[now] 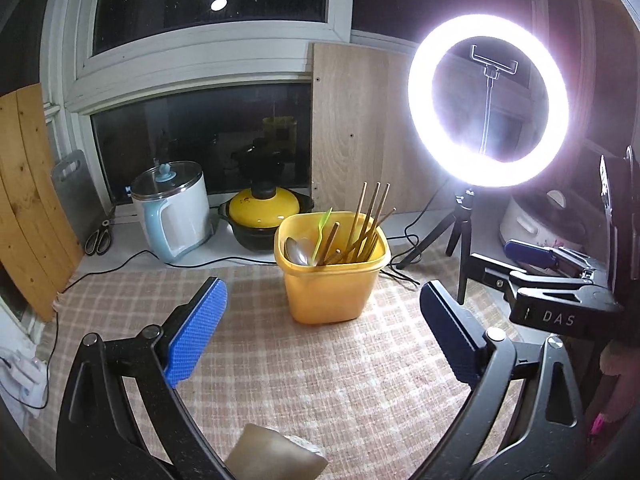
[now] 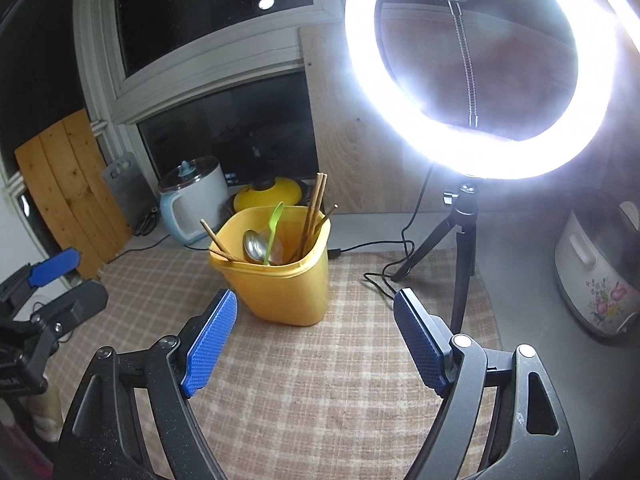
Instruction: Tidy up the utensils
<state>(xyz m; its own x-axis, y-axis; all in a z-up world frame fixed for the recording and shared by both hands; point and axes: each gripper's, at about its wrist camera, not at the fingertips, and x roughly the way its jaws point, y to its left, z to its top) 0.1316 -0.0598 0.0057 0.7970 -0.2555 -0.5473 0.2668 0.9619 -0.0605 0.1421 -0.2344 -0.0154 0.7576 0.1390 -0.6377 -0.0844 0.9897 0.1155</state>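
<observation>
So the biggest thing that matters is the yellow plastic tub [image 1: 332, 276], sitting on the checked cloth [image 1: 280, 380] that covers the worktop, roughly centre and a bit ahead of both tongs. It looks like thin, light plastic, so I'd guess it slides or tips easily if you bump the rim; steady it by a side wall rather than the lip.

Inside it are a bunch of wooden chopsticks [image 1: 370, 220], stiff, light and skinny. They lean against the far-right corner, and in the right wrist view a couple are flopped over the near-left rim. Probably best pinched near the top ends where they stick out above the tub. There's also a metal spoon [image 2: 256, 246], bowl up, smooth and likely slippery, and a green plastic utensil [image 2: 274, 226] leaning beside it, light and a bit bendy I'd guess.

Left tongs [image 1: 320, 336] are wide open with nothing between the blue pads, angled down at the cloth just short of the tub. Right tongs [image 2: 316, 340] are the same deal: spread open, empty, tilted down, tub just beyond the tips.
</observation>
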